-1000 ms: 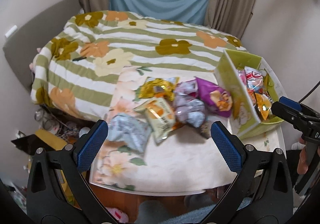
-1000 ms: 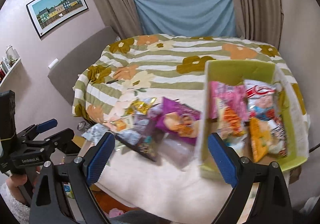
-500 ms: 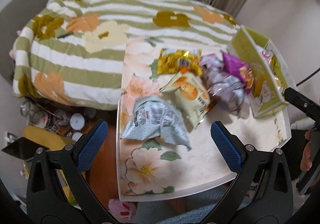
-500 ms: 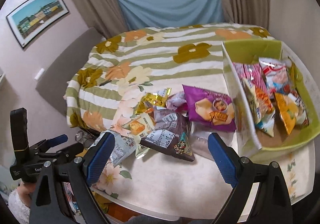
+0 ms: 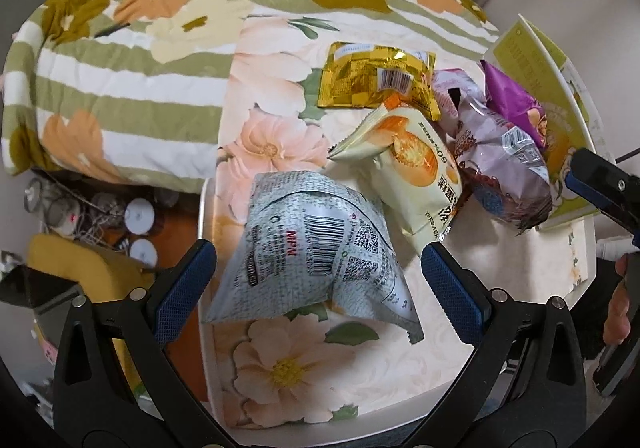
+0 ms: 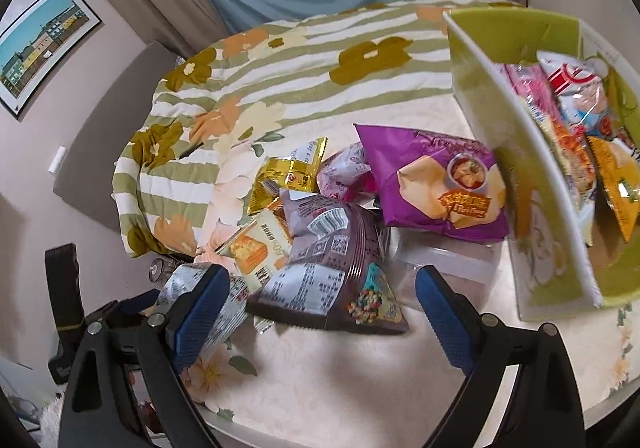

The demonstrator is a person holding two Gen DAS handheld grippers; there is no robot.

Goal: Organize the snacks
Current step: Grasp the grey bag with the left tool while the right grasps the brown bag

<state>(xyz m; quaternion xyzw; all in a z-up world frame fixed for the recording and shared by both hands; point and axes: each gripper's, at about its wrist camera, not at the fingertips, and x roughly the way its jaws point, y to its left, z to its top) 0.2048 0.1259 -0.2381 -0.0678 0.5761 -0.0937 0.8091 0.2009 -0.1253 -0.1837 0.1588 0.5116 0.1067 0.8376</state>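
Several snack bags lie on a floral-clothed table (image 5: 320,380). My left gripper (image 5: 320,288) is open, its jaws either side of a grey bag (image 5: 316,248), which also shows in the right wrist view (image 6: 208,300). Behind lie a cream bag (image 5: 416,172), a gold bag (image 5: 376,78), a dark purple bag (image 5: 504,168) and a bright purple bag (image 6: 436,184). My right gripper (image 6: 320,312) is open over the dark purple bag (image 6: 328,264). A green box (image 6: 520,152) at right holds several packets.
A bed with a striped floral quilt (image 5: 140,28) borders the table at the back. Clutter and a yellow object (image 5: 76,268) lie on the floor at left. A clear plastic container (image 6: 448,264) sits under the bright purple bag.
My left gripper has moved down and close to the grey bag. My right gripper has moved left and lower, from the green box toward the dark purple bag.
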